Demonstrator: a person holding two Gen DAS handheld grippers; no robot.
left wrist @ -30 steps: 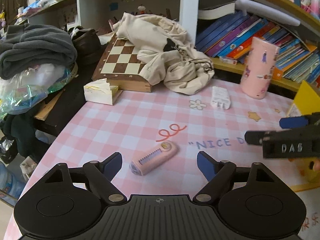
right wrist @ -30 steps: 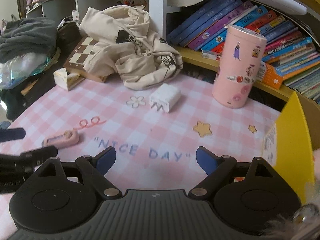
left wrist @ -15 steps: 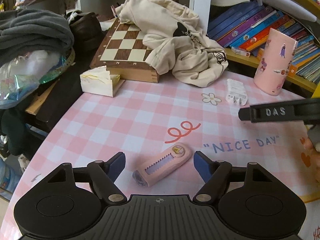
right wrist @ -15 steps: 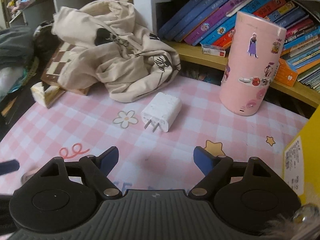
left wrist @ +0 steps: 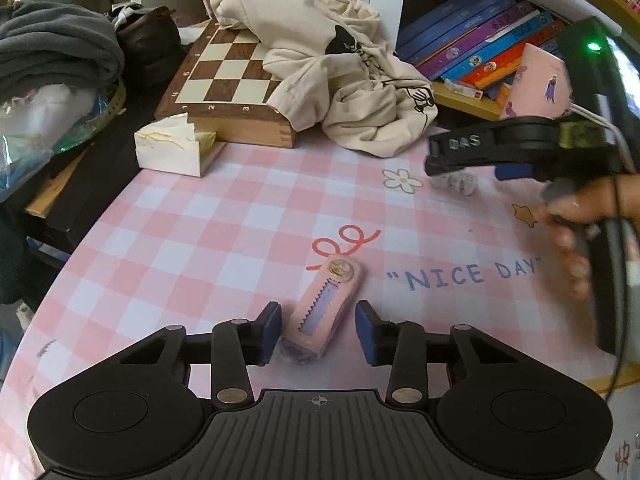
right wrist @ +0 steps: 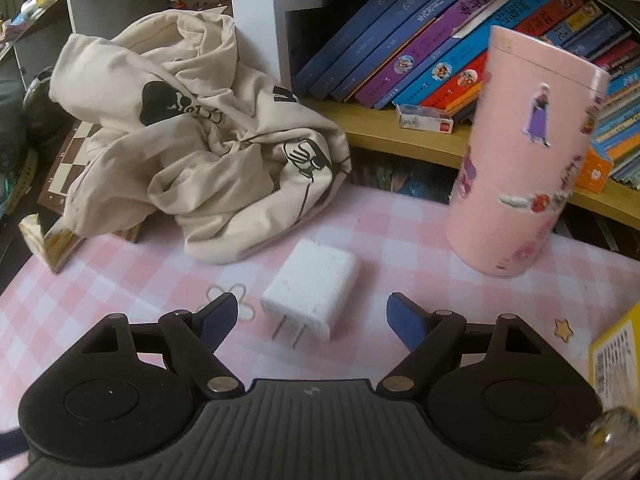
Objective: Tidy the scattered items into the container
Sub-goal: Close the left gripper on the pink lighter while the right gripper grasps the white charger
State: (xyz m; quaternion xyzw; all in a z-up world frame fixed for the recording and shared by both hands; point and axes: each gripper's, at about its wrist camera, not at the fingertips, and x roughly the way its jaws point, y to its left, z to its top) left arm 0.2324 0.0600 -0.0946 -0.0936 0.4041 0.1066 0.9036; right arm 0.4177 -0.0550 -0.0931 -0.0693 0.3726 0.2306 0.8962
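Straddling the pink utility knife [left wrist: 323, 312], the left tongs [left wrist: 318, 334] stand released, one blue pad on each side of the knife's near end with a narrow gap to either pad, so nothing is gripped; the knife lies flat on the pink checked table [left wrist: 192, 240], angled with its far end just below the red squiggle printed on the cloth and just left of the "NICE DAY" lettering [left wrist: 466, 274]. Farther from the knife, to its upper right, the right tongs [left wrist: 464, 162] reach in from the side, held by the person's hand [left wrist: 576, 224], over the white charger [left wrist: 456, 181] that lies beside the printed flower. Seen from the right wrist, the right tongs [right wrist: 312, 314] are likewise released, spread wide around the white charger [right wrist: 310, 294], which rests on the table with its two prongs pointing back toward the camera; neither pad touches it. Beyond the charger, away from the knife, a crumpled cream hoodie [right wrist: 192, 148] lies heaped partly over a wooden chessboard [left wrist: 228, 80]. Right of the charger a pink sticker-covered cylinder [right wrist: 528, 156] stands upright in front of a low shelf of slanting books [right wrist: 440, 40]. A yellow box edge [right wrist: 616, 360] shows at the far right. Left of the chessboard sits a small opened tissue box [left wrist: 172, 148]
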